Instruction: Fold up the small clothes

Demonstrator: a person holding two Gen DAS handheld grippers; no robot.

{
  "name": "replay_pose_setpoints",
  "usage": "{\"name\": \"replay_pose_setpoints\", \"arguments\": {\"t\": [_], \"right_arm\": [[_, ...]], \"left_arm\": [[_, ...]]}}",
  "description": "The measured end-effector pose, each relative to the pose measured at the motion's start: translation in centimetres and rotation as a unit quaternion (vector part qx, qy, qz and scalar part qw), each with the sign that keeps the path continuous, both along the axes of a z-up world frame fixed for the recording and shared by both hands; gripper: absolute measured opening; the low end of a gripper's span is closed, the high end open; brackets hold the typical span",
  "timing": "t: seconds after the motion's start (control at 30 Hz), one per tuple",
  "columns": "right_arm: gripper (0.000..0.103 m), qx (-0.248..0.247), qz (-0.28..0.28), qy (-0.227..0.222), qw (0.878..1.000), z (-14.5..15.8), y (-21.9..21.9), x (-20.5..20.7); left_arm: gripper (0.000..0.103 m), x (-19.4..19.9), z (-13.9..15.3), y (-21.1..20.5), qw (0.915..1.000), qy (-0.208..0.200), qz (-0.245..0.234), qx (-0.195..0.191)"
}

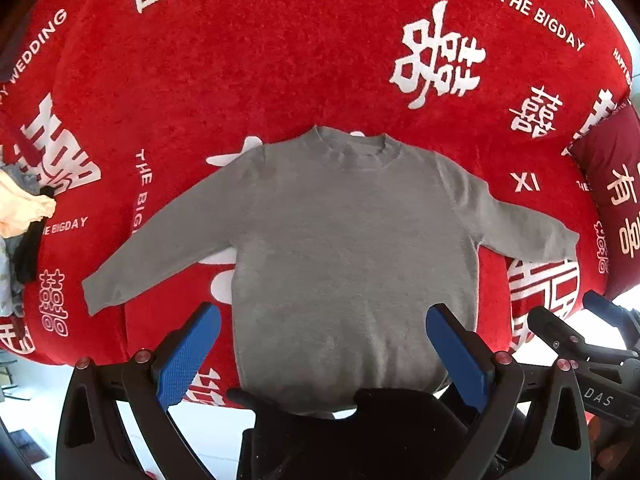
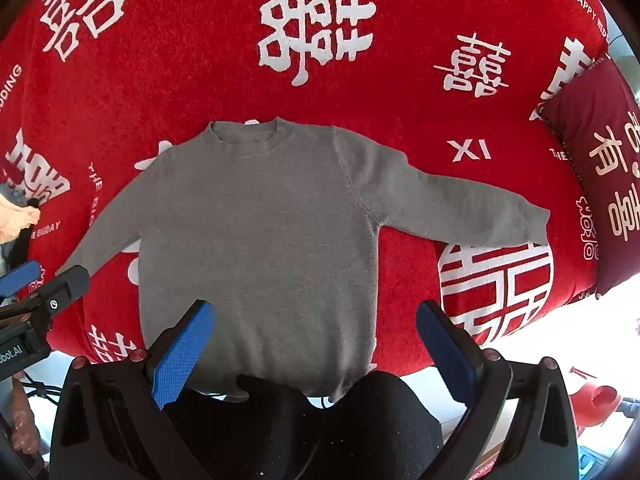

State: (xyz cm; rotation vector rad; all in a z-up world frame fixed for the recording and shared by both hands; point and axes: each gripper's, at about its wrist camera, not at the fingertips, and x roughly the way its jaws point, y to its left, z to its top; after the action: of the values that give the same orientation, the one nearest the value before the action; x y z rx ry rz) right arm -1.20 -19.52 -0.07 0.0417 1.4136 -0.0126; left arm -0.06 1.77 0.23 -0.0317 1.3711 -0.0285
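Observation:
A small grey long-sleeved sweater [image 1: 352,240] lies flat and spread out on a red blanket [image 1: 280,60] with white characters, collar away from me, both sleeves angled outward. It also shows in the right wrist view [image 2: 260,220]. My left gripper [image 1: 322,328] is open and empty, hovering above the sweater's hem. My right gripper [image 2: 314,324] is open and empty, above the hem's right part. The right gripper shows at the right edge of the left wrist view [image 1: 580,328]; the left gripper shows at the left edge of the right wrist view [image 2: 44,280].
A pile of other clothes [image 1: 20,216], cream, grey and black, sits at the blanket's left edge. A dark red cushion [image 2: 600,176] with white characters lies at the right. The blanket's near edge drops off just below the sweater's hem.

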Motion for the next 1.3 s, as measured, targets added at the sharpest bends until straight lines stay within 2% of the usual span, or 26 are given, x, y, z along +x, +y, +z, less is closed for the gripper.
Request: {"name": "replay_pose_setpoints", "arguments": {"t": [0.53, 0.7, 1.0, 1.3], "right_arm": [[0.101, -0.018, 0.021, 0.003, 1.0, -0.1, 1.1, 1.3], [0.101, -0.019, 0.024, 0.003, 1.0, -0.4, 1.4, 1.3], [0.101, -0.013, 0.013, 0.02, 1.0, -3.2, 2.0, 2.8], [0.101, -0.006, 0.031, 0.021, 0.999, -10.4, 4.1, 4.9]], "left_arm": [[0.103, 0.4, -0.4, 1.5, 0.9996, -0.014, 0.022, -0.006], [0.103, 0.5, -1.5, 2.2, 0.9994, -0.01, 0.03, -0.011], [0.103, 0.0, -5.5, 5.8, 0.9966, 0.012, 0.073, -0.036], [0.103, 0.7, -13.3, 8.6, 0.9932, 0.029, 0.098, -0.054]]}}
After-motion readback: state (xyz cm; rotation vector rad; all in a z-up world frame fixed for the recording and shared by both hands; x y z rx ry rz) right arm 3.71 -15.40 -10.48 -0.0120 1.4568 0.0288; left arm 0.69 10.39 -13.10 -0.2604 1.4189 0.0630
